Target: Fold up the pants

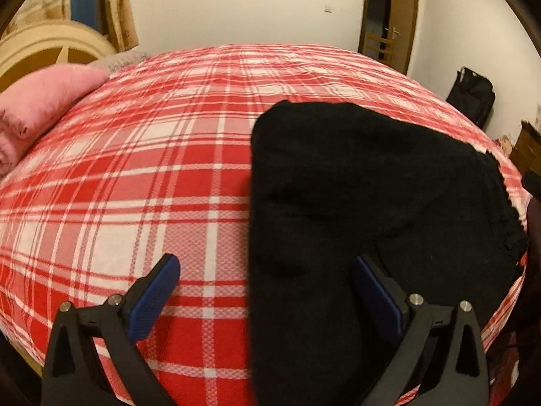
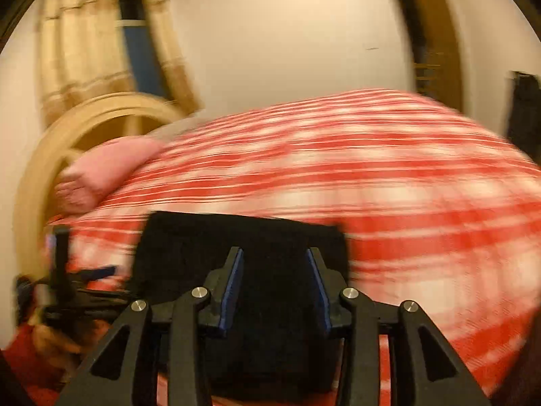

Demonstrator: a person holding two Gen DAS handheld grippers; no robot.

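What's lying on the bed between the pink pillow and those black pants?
Nothing: in the left wrist view only bare red plaid bedcover stretches between the pink pillow and the black pants.

From my right wrist view, the whole picture was smeared by motion: the plaid bedspread (image 2: pixel 389 176) ran into streaks and the pink pillow (image 2: pixel 104 172) lost its edges. The black pants (image 2: pixel 189 243) ran behind my right gripper (image 2: pixel 274 253), so I could not tell how they lay there. In the left wrist view, the pants (image 1: pixel 355 176) ran off the bottom edge, their end unseen.
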